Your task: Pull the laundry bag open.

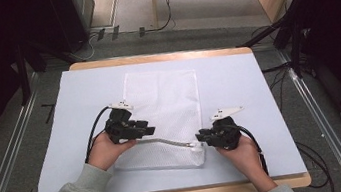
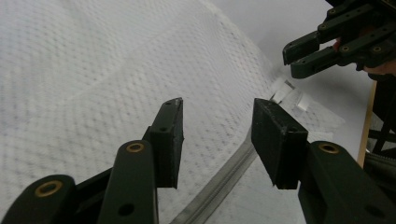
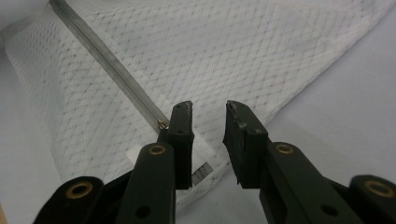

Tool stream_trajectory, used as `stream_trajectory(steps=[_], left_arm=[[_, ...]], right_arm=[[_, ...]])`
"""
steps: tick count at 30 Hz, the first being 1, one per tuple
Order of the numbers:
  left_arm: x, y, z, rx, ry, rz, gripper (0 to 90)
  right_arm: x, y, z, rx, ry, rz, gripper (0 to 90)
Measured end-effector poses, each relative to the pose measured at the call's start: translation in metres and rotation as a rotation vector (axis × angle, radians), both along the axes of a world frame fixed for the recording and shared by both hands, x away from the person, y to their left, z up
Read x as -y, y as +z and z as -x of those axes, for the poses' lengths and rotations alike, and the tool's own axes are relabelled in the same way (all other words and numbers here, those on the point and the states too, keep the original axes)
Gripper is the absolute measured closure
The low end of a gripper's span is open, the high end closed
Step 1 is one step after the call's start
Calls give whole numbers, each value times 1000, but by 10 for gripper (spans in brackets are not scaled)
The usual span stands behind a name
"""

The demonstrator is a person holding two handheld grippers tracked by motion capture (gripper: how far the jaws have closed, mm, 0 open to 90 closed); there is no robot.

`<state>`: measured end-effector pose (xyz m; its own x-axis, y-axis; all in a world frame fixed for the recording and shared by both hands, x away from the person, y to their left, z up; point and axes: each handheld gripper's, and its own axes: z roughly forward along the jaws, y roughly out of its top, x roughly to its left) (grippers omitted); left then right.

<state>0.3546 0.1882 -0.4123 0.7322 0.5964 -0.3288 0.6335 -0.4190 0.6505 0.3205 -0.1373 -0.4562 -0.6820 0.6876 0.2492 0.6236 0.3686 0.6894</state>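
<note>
Left gripper (image 2: 217,140): your jaws stand apart, empty, over the mesh bag (image 1: 163,112) with its zipper (image 2: 219,179) running just beneath.
Right gripper (image 3: 208,135): your jaws are apart, holding nothing; the zipper pull (image 3: 162,124) sits just beside your left jaw.
Progress: nothing is grasped yet; whether the zipper is closed cannot be told.

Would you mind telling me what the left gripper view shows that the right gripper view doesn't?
The left gripper view alone takes in the right gripper, hovering beyond the mesh bag's corner, and the left gripper with its jaws apart. The right gripper view alone looks down the right gripper's own parted jaws at the small metal zipper pull and a label. Both share the bag, its zipper and the pale table cover.
</note>
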Motion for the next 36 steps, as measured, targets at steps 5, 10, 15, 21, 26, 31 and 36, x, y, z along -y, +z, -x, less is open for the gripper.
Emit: stream_trajectory(steps=[5,10,15,21,26,31,36], left_arm=[[7,-4,2,-14,-22,12,650],[12,-13,4,-44,-37,24,750],[17,-24,8,-74,-65,-18,795],[16,-31,10,-82,-61,-28,812],[18,-38,8,-97,-63,-61,816],[22,-45,10,-101,-72,-101,819],[22,-45,10,-97,-77,-99,820]], right_arm=[[-3,-2,3,-15,-4,6,804],[-6,-4,3,-29,-9,12,849],[-11,-7,2,-46,0,15,892],[-11,-11,3,-55,-3,48,900],[-9,-13,5,-67,-8,44,900],[-7,-15,11,-66,-6,27,900],[-7,-14,13,-84,-3,18,900]])
